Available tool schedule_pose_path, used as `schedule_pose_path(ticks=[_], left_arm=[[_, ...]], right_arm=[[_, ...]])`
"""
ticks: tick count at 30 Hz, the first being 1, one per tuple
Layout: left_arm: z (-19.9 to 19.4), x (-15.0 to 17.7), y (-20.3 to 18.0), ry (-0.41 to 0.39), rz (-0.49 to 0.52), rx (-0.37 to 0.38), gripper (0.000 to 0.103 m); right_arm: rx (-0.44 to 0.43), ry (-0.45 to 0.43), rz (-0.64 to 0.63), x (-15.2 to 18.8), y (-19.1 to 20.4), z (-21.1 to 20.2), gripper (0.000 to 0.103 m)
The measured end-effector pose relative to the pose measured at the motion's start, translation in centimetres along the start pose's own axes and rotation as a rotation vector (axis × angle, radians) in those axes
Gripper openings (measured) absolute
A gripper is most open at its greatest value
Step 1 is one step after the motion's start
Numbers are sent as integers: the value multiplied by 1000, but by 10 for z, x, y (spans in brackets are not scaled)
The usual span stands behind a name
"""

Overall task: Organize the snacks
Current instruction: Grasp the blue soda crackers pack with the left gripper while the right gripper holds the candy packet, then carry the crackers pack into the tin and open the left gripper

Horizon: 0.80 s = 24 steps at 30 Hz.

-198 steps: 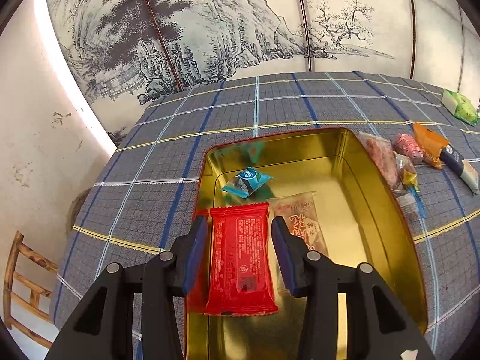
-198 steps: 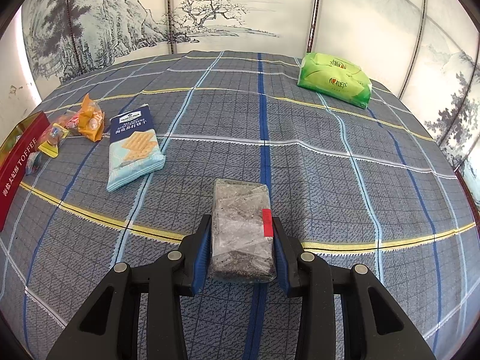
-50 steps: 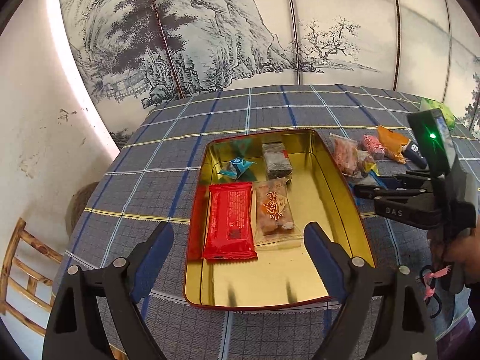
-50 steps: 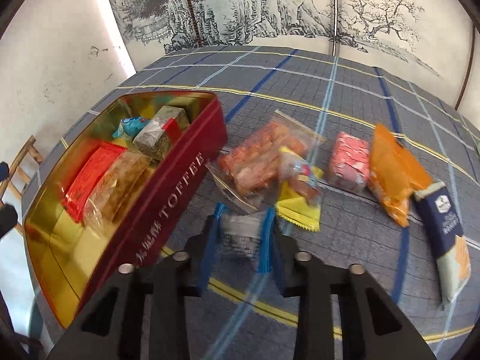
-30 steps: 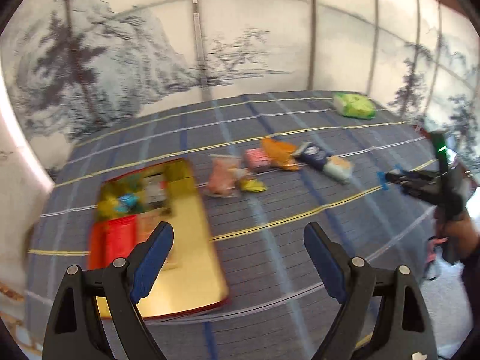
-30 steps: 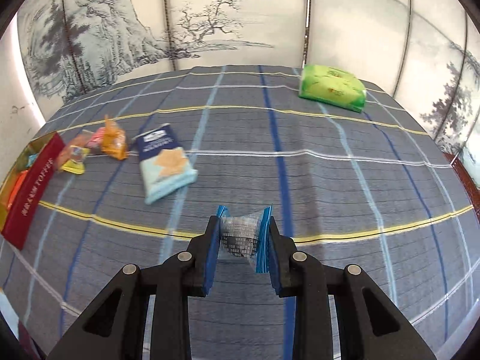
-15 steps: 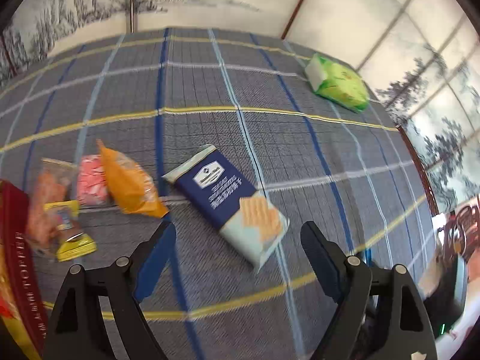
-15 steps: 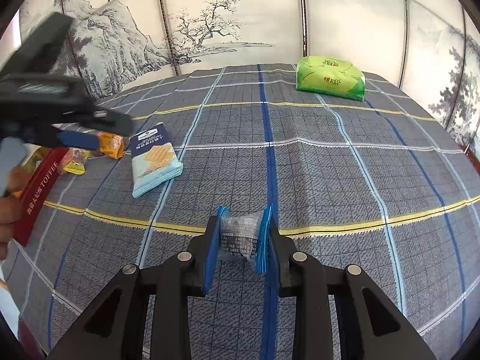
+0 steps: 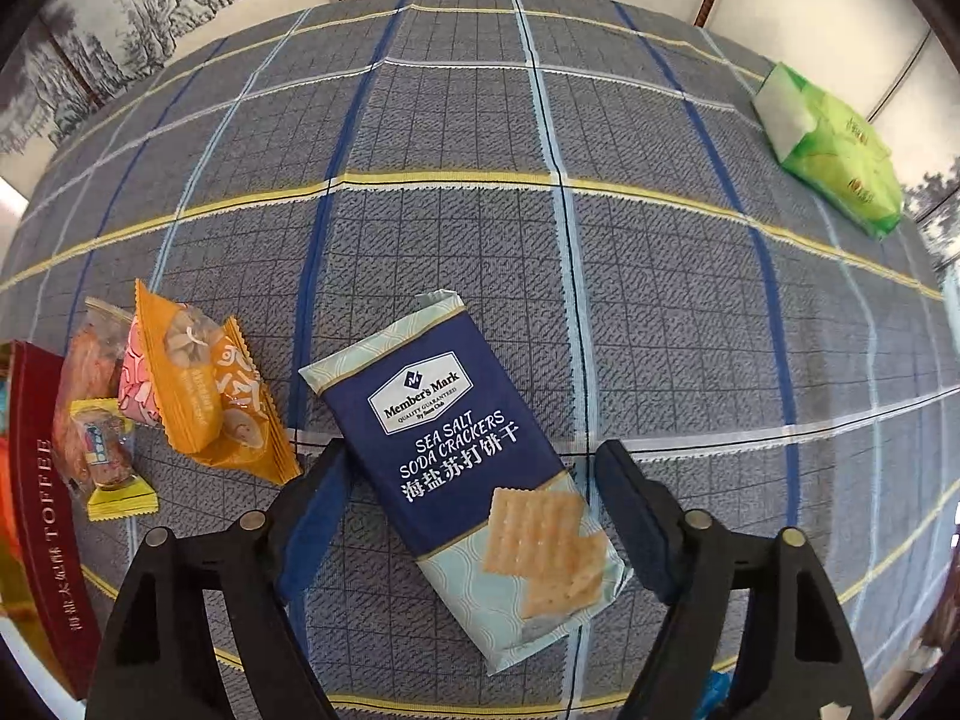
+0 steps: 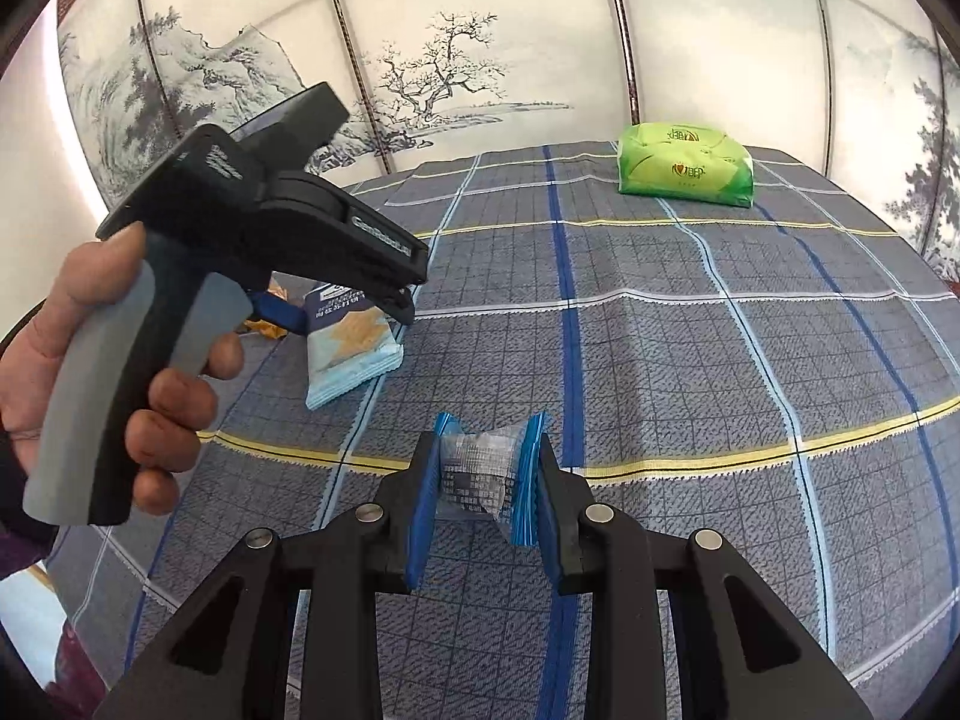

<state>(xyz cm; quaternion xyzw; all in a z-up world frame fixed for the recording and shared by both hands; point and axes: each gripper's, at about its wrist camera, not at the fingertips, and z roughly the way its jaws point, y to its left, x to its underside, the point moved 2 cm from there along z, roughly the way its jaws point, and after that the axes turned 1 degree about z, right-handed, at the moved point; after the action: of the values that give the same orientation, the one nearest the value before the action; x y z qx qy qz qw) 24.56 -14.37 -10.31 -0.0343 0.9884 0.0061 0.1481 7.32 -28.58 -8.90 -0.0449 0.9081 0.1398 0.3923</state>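
Note:
My left gripper is open, its jaws on either side of a blue soda cracker pack that lies on the plaid cloth. In the right wrist view the left gripper hovers over that pack. My right gripper is shut on a small clear candy with blue wrapper ends, held above the cloth. An orange snack pack, a pink one, a yellow-edged candy and a clear bag of reddish snacks lie left of the cracker pack, beside the red toffee tin.
A green tissue pack lies at the far right of the table, also in the right wrist view. A painted folding screen stands behind the table. The cloth's near edge drops off at the lower left.
My left gripper swung right from the tin and came down over the cracker pack, still open. My right gripper took the small candy from beside the tin and carried it right.

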Motion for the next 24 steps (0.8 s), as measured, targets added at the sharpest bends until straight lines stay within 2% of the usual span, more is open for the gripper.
schedule_pose_path(ticks=[1, 2, 3, 5, 7, 11, 14, 17, 24], left_arm=[[-1, 0, -1, -9, -5, -3, 67], [-5, 1, -4, -26, 4, -2, 53], [-7, 3, -7, -21, 23, -1, 47], [-10, 13, -5, -13, 62, 11, 46], [-17, 29, -2, -38, 113, 11, 46], [-42, 73, 20, -134, 203, 106, 46], [-75, 114, 45, -251, 264, 77, 46], [-101, 143, 68, -319, 276, 59, 46], [-132, 161, 107, -374, 239, 52, 46]], right_arm=[[-3, 0, 3, 0, 0, 0, 30], [-5, 2, 8, 0, -1, 0, 30], [-6, 4, 16, 0, -2, 1, 30], [-11, 11, 33, -1, -6, 2, 30], [-13, 12, 47, -1, -8, 3, 30], [-7, 24, 41, -1, -7, 5, 30], [2, 41, 35, -2, -6, 8, 30], [21, 58, 26, -2, -4, 12, 30], [66, 84, -3, -2, 0, 17, 30]])
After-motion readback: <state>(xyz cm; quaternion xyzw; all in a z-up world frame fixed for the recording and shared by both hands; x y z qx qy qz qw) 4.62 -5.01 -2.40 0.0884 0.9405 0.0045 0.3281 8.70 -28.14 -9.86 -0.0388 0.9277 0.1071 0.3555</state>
